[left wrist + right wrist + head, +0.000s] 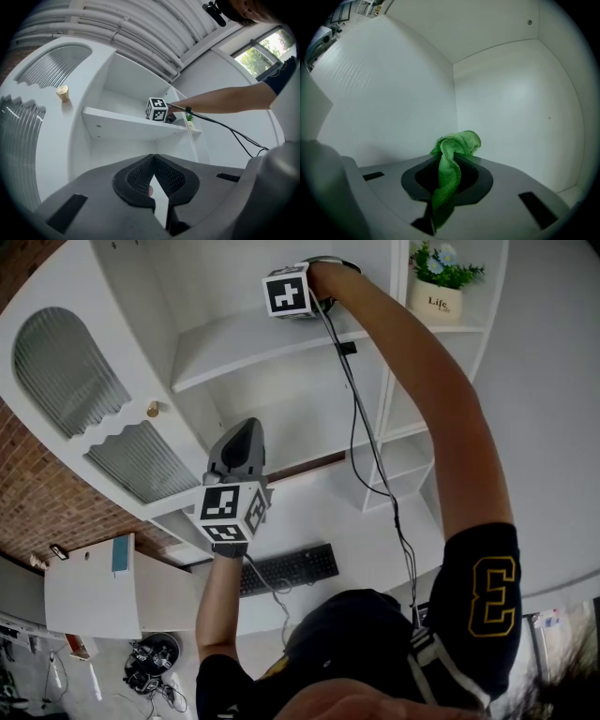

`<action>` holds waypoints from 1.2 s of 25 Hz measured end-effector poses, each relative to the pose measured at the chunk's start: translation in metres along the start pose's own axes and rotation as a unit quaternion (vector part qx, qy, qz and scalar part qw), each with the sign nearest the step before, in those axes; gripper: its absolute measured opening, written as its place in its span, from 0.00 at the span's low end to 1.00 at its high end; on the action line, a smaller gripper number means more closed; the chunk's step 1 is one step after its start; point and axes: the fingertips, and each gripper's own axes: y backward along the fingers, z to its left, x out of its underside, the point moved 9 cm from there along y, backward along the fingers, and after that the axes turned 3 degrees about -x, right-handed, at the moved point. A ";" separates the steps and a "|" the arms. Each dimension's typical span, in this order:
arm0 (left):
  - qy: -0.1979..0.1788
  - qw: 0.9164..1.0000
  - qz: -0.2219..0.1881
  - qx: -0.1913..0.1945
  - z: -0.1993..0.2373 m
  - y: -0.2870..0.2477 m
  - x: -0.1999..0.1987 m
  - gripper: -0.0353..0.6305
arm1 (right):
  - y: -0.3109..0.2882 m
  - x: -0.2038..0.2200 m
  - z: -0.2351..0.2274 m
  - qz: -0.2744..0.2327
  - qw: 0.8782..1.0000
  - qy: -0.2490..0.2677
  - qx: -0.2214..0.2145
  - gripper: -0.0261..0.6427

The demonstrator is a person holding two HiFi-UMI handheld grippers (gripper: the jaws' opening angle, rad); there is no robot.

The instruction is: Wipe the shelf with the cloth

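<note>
Cloth (457, 143) isn't showing in head view (R arm and cube are covering it). R gripper (452, 161) is clamping it at the shelf (246, 345) back corner. L gripper (240, 444) is hovering lower, jaws closed, empty. Pot (437, 300) is holding flowers in side cubby.

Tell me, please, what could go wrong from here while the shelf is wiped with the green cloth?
1. The green cloth sits bunched in the right hand-held gripper, with little showing past the jaws, so the hard tips may scrape the shelf.
2. Its cable hangs past the shelf edge and might snag.
3. The potted plant stands near the reaching arm and could get knocked.
</note>
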 end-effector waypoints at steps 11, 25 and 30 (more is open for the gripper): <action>-0.013 1.000 0.000 -0.001 -0.003 0.001 0.000 0.08 | -0.012 0.019 -0.007 0.072 0.996 0.039 0.030 0.11; -0.016 1.000 0.002 -0.001 -0.008 0.003 -0.002 0.08 | -0.001 0.017 -0.005 0.069 0.988 0.116 0.077 0.11; -0.021 1.000 0.006 -0.005 -0.007 0.013 -0.004 0.08 | 0.029 -0.008 0.000 -0.017 0.993 0.089 0.080 0.11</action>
